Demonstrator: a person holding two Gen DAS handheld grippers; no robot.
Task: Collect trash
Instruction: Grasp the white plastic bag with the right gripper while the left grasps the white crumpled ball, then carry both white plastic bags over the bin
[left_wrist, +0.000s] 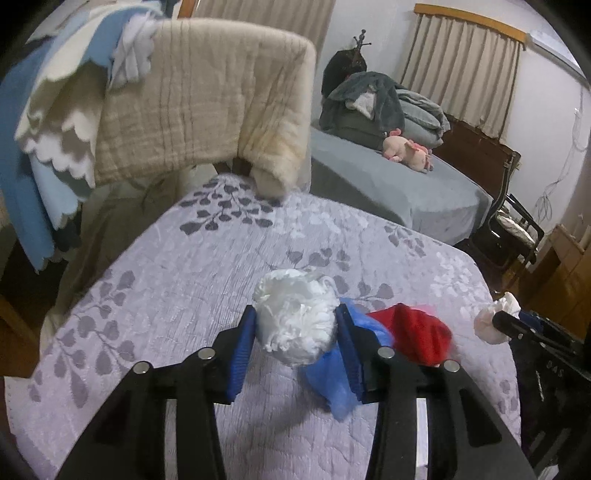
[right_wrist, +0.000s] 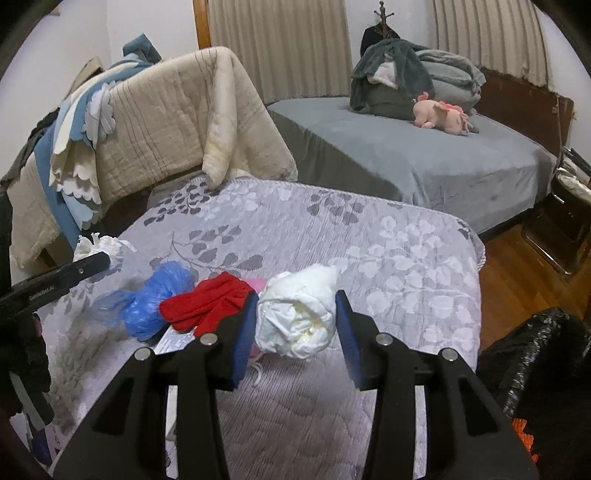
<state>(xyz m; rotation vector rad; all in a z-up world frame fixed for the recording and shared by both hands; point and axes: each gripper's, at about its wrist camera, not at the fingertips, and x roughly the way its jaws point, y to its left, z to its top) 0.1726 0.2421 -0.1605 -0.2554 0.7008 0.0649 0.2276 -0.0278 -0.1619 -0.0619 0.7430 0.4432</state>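
Both grippers are clamped on trash, left gripper (left_wrist: 295, 332) squeezing a white tissue wad (left_wrist: 297, 317) and right gripper (right_wrist: 297, 325) a crumpled white wrapper (right_wrist: 299, 314), held just above the quilted worktop (right_wrist: 388, 240), probably headed for the black bag (right_wrist: 535, 350).
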